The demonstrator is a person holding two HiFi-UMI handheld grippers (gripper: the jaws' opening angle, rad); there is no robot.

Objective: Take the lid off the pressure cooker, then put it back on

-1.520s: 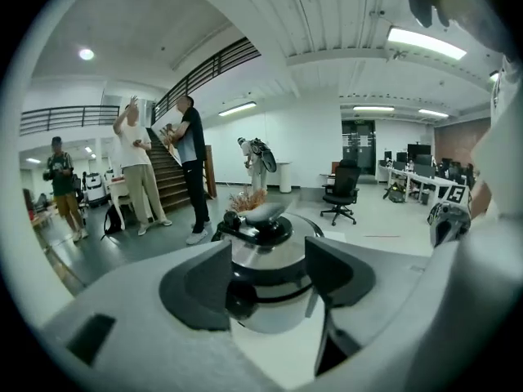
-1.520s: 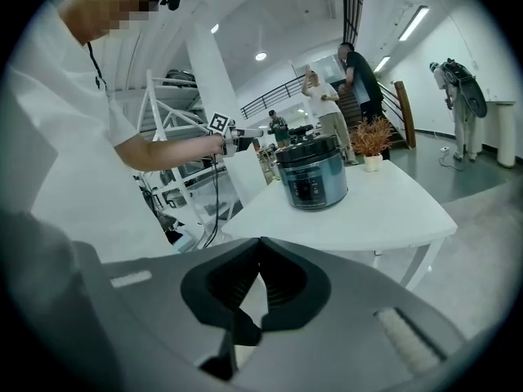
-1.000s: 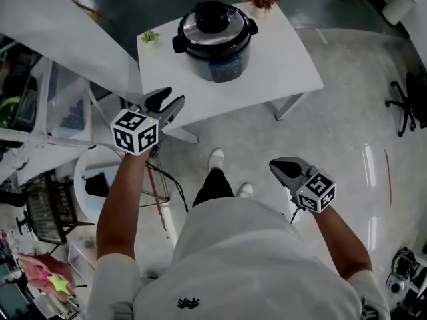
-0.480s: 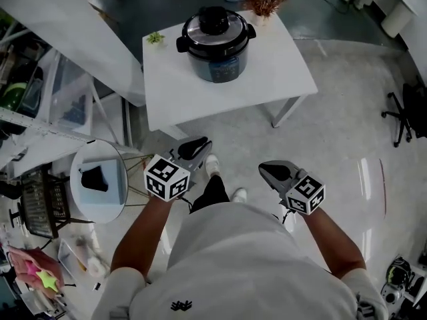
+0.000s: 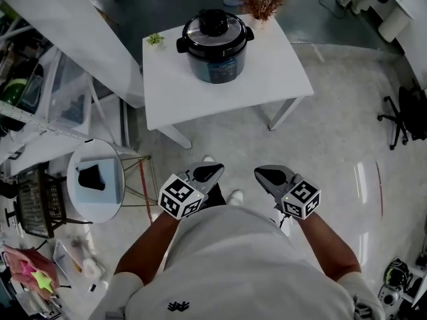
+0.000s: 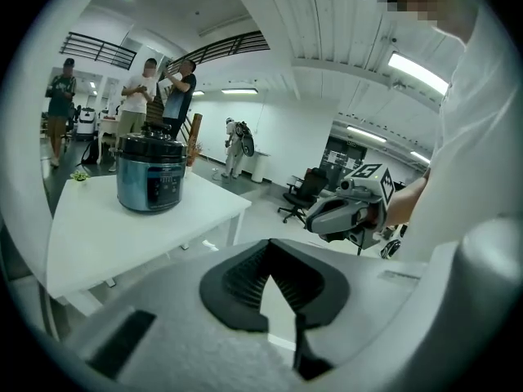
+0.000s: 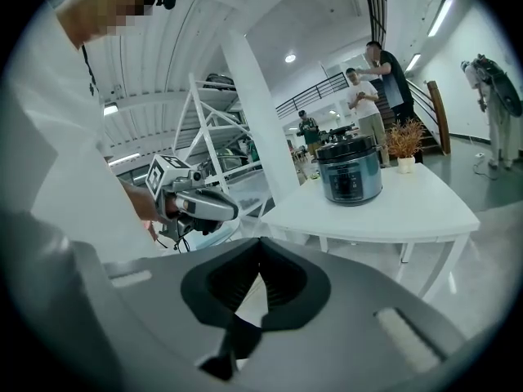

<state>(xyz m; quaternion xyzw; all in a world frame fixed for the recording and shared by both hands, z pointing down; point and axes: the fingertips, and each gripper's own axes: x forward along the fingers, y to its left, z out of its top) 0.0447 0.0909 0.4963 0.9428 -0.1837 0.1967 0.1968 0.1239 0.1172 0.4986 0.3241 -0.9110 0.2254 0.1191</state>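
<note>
The pressure cooker (image 5: pixel 215 45) stands on the white table (image 5: pixel 267 72) with its black-knobbed lid (image 5: pixel 215 25) on. It also shows in the left gripper view (image 6: pixel 149 174) and the right gripper view (image 7: pixel 350 170). Both grippers hang close to my body, well short of the table, side by side over the floor. My left gripper (image 5: pixel 208 173) is shut with nothing between its jaws, which have just been closing; its pads meet (image 6: pixel 266 253). My right gripper (image 5: pixel 265 175) is also shut and empty (image 7: pixel 260 250). Each gripper appears in the other's view.
A small green plant (image 5: pixel 155 39) and a vase of dried stems (image 5: pixel 261 4) sit at the table's far edge. A round white side table (image 5: pixel 99 179) and shelving stand to the left, an office chair (image 5: pixel 400 109) to the right. Several people (image 6: pixel 143 96) stand beyond the table.
My left gripper has swung from beside the table's near left corner back towards my body, ending next to the right gripper, and its jaws have gone from open to shut. The right gripper drifted slightly left.
</note>
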